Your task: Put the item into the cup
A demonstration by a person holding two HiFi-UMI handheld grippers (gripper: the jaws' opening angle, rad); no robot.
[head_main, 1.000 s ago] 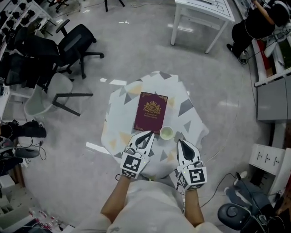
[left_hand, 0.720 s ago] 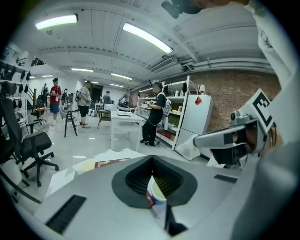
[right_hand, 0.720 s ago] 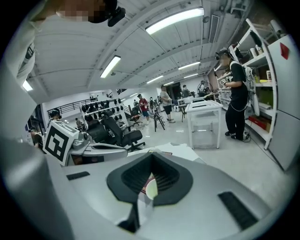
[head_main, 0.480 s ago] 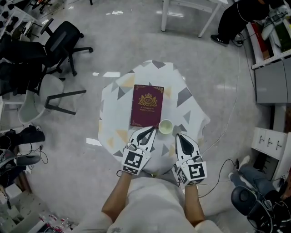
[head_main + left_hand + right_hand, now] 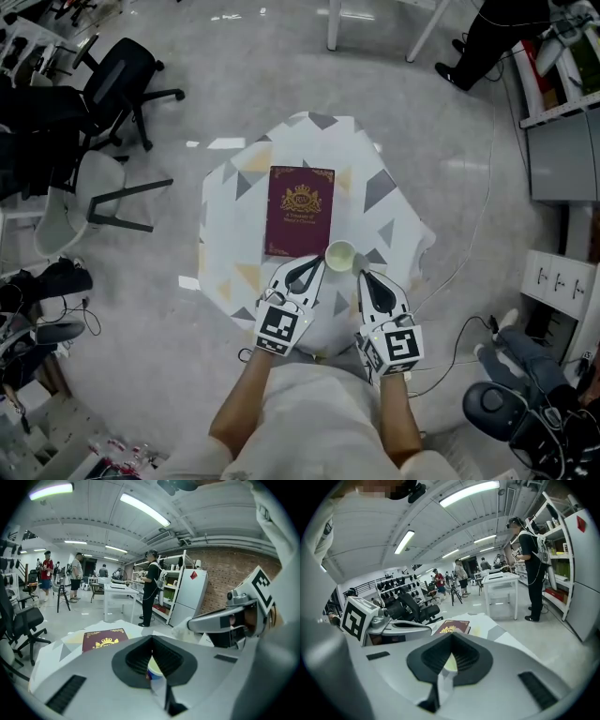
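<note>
A small pale green cup (image 5: 340, 255) stands on the patterned tablecloth (image 5: 375, 202), just off the near right corner of a maroon book with a gold crest (image 5: 300, 210). My left gripper (image 5: 316, 263) is shut, its tip just left of the cup. On the cup's near right side, my right gripper (image 5: 360, 276) is also shut. Neither holds anything that I can see. In the left gripper view the cup (image 5: 153, 667) shows through the jaw opening, with the book (image 5: 104, 639) beyond. In the right gripper view the cup (image 5: 450, 663) and the book (image 5: 451, 626) appear likewise.
The small table stands alone on a grey floor. Black office chairs (image 5: 112, 75) and a grey chair (image 5: 80, 192) are at the left. A white table (image 5: 375, 14) and a standing person (image 5: 487, 37) are at the far side. Cables (image 5: 469, 328) trail at the right.
The head view has shifted, so the table sits a little higher in the picture. Both grippers stay shut close beside the cup, with the right tip slightly nearer it.
</note>
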